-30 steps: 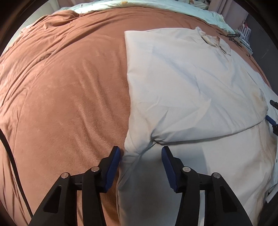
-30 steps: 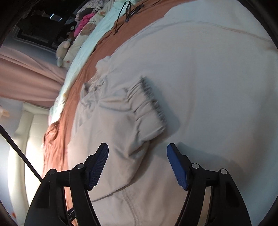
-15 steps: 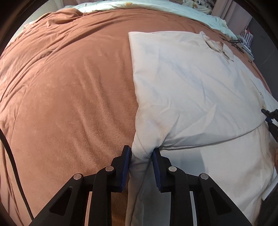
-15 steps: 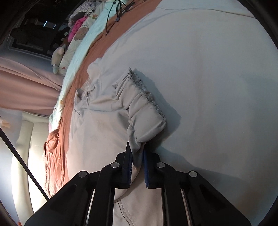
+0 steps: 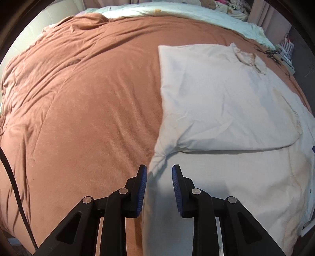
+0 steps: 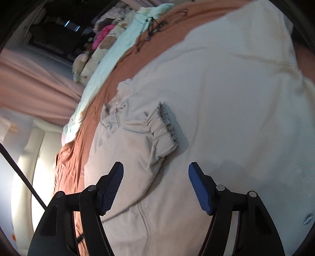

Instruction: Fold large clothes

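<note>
A large cream jacket [image 5: 220, 102] lies flat on the rust-brown bedspread [image 5: 78, 102], with one sleeve folded across its body. My left gripper [image 5: 159, 173] is open, its blue pads on either side of the jacket's left edge where the sleeve fold starts, holding nothing. In the right wrist view the jacket [image 6: 236, 98] fills the frame, and the sleeve's gathered cuff [image 6: 165, 128] lies on the body. My right gripper [image 6: 155, 173] is wide open just short of the cuff, empty.
Pale green bedding [image 5: 177, 13] and stuffed toys [image 6: 102, 39] lie along the head of the bed. Dark cords [image 6: 155, 25] rest on the bedspread beyond the collar. A cream headboard or sofa edge [image 6: 39, 157] is at the left.
Both grippers were shut on the fabric half a second ago, the left on the jacket's edge and the right on the sleeve below the cuff; both have opened and drawn back a little.
</note>
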A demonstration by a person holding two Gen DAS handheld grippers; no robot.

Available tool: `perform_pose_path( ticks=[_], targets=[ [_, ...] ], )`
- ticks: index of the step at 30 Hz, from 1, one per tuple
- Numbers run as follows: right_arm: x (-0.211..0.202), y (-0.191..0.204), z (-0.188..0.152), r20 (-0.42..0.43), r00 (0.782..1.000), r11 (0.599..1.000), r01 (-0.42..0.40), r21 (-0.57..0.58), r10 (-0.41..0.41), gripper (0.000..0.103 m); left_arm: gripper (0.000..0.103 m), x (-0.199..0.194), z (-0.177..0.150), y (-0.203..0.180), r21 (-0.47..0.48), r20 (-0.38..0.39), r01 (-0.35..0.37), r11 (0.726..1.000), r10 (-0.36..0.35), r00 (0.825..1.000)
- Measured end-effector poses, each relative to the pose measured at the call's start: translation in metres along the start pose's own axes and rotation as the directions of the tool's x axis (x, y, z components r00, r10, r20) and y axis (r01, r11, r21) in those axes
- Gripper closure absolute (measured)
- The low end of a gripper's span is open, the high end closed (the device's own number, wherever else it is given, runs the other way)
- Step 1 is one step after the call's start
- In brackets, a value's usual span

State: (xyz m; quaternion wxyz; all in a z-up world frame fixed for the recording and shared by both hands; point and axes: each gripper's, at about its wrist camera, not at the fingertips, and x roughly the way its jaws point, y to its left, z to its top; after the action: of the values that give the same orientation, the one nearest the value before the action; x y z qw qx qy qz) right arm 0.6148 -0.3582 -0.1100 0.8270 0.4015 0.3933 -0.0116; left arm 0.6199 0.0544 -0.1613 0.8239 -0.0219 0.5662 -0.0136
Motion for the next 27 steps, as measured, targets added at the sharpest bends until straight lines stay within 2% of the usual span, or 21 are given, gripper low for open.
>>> perform_pose_path(
  ticks=[6, 7, 9, 10, 16, 19, 23, 27],
  targets=[
    [-0.065, -0.013, 0.019, 0.082, 0.995, 0.993, 0.072, -0.098, -0.064, 0.036, 0.072, -0.029, 0.005, -0.031, 0.013, 0.032, 0.068, 0.998, -0.068, 0.997],
    [-0.072, -0.017, 0.023, 0.090, 0.993, 0.991, 0.083, -0.106, -0.074, 0.036, 0.069, -0.032, 0.006, -0.038, 0.024, 0.036, 0.076, 0.997, -0.077, 0.996],
    [-0.090, -0.028, 0.033, 0.114, 0.990, 0.989, 0.101, -0.111, -0.089, 0.036, 0.052, -0.040, 0.010, -0.056, 0.047, 0.054, 0.092, 0.995, -0.094, 0.994],
    [-0.099, -0.033, 0.038, 0.131, 0.987, 0.987, 0.112, -0.114, -0.097, 0.036, 0.050, -0.044, 0.011, -0.064, 0.056, 0.064, 0.097, 0.994, -0.100, 0.993],
    [-0.141, -0.068, 0.064, 0.203, 0.968, 0.981, 0.170, -0.092, -0.148, 0.036, 0.049, -0.056, 0.025, -0.118, 0.106, 0.088, 0.136, 0.985, -0.146, 0.985],
    [-0.155, -0.078, 0.075, 0.250, 0.951, 0.975, 0.206, -0.079, -0.181, 0.036, 0.049, -0.055, 0.034, -0.147, 0.122, 0.085, 0.158, 0.980, -0.169, 0.982],
    [-0.162, -0.097, 0.083, 0.285, 0.947, 0.986, 0.163, -0.027, -0.148, 0.036, 0.049, -0.055, 0.045, -0.185, 0.155, 0.083, 0.198, 0.968, -0.212, 0.974],
    [-0.159, -0.118, 0.092, 0.330, 0.925, 0.981, 0.193, 0.018, -0.188, 0.036, 0.049, -0.054, 0.056, -0.222, 0.193, 0.089, 0.224, 0.955, -0.245, 0.965]
  ],
)
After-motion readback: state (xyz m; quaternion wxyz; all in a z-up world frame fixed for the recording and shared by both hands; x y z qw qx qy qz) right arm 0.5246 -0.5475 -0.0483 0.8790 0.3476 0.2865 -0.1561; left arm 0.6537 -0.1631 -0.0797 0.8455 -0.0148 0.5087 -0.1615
